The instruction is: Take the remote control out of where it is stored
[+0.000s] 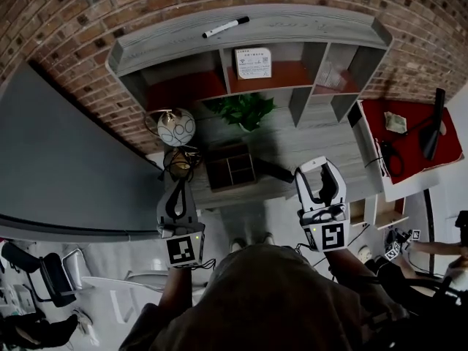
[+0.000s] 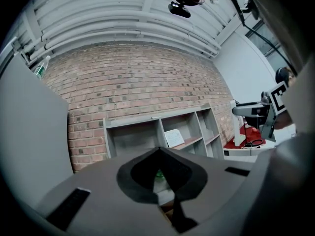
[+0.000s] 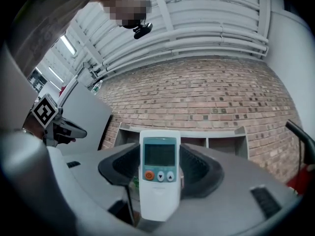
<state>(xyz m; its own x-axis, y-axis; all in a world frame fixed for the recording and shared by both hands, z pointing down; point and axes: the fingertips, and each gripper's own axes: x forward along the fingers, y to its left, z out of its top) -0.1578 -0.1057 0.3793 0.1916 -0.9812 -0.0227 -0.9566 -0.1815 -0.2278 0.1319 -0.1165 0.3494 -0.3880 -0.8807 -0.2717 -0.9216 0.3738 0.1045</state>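
Note:
The white remote control [image 3: 159,173], with a grey screen and an orange button, stands upright between the black pads of my right gripper [image 3: 158,156], which is shut on it. In the head view my right gripper [image 1: 319,185] is held up in front of the desk, right of a small dark compartment box [image 1: 230,165]. My left gripper [image 1: 175,196] hangs near the desk's front left edge. Its fingertips [image 2: 158,150] meet and hold nothing.
A grey shelf unit [image 1: 248,39] stands against the brick wall, with a marker [image 1: 225,27] on top and a white card [image 1: 253,63] inside. A green plant [image 1: 245,110], a round wire ornament [image 1: 176,128] and a red side table [image 1: 409,134] surround the desk.

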